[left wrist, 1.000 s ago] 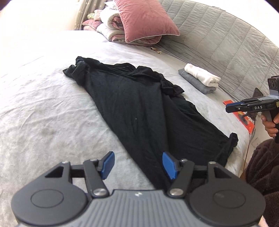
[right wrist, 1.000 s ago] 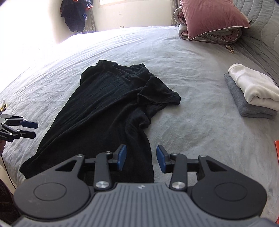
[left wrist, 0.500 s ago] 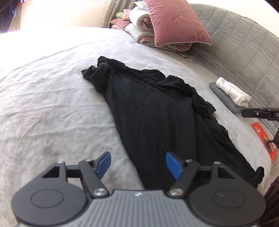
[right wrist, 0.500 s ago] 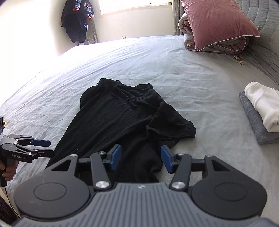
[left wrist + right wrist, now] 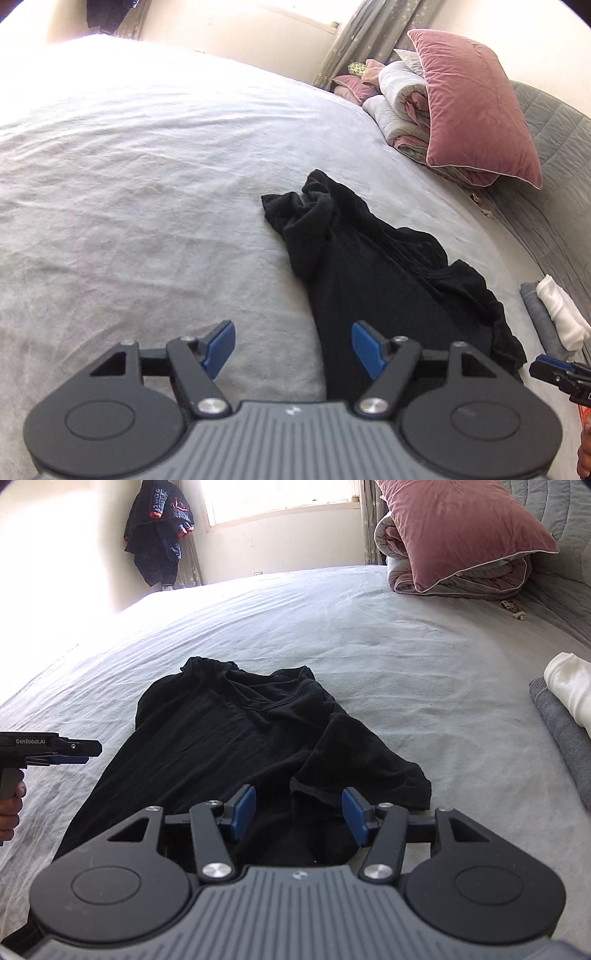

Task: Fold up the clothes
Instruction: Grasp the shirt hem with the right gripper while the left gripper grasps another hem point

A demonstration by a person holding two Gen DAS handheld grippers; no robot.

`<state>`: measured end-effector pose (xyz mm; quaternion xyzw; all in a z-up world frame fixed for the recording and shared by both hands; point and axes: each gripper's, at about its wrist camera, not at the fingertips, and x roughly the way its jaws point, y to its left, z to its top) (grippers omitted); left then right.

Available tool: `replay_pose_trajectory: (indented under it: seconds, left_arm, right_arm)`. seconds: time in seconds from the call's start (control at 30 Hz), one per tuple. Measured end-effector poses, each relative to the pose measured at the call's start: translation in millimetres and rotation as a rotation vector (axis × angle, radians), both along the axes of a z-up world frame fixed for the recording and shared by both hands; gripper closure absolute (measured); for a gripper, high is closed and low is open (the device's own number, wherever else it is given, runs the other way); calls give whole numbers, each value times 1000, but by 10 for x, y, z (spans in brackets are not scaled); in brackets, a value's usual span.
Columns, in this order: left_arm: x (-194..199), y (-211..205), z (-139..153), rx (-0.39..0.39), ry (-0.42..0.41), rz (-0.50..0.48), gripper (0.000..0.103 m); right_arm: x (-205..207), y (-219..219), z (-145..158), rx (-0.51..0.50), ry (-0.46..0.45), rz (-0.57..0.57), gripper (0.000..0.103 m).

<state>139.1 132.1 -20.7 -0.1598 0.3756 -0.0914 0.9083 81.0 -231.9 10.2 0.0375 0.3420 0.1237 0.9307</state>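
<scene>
A black T-shirt (image 5: 369, 288) lies spread and creased on the grey bed sheet (image 5: 147, 184), collar end far from me. My left gripper (image 5: 291, 332) hovers open over the shirt's left edge, its right pad above black cloth and its left pad above bare sheet. My right gripper (image 5: 298, 797) is open just above the shirt (image 5: 229, 746), beside a rumpled sleeve (image 5: 369, 771). Nothing is held between either pair of pads. The left gripper (image 5: 74, 753) also shows in the right wrist view, held in a hand at the far left.
A folded white garment (image 5: 569, 686) rests on a folded grey one (image 5: 561, 731) at the bed's right. A pink pillow (image 5: 458, 528) leans on a rolled quilt (image 5: 461, 579) by the grey quilted headboard (image 5: 554, 184). Dark clothes (image 5: 159, 535) hang in the far corner.
Both grippers have moved in over the bed toward the shirt. The left view has rolled and swung, so the shirt now sits to its right. Both pairs of jaws stand wider.
</scene>
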Motion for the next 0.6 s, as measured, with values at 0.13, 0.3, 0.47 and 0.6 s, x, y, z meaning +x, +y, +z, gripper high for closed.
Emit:
replay_pose_trajectory:
  seconds: [0.13,0.3,0.47,0.6]
  left_arm:
    - [136,-86,-13,27,0,49,33]
    - [298,-398,36,15,-11,19,32]
    - [442,-757,135,44,-15,-12,32]
    - [540,-1074,230,98,-26,-67,32]
  right_arm:
    - [109,-15,-112,16,6,20,47]
    - [216,-34,-245,3,-17,13,70]
    - [279,-262,-288,17,-26,-43,100]
    - [276,-579,-136,94,-74,-135,100]
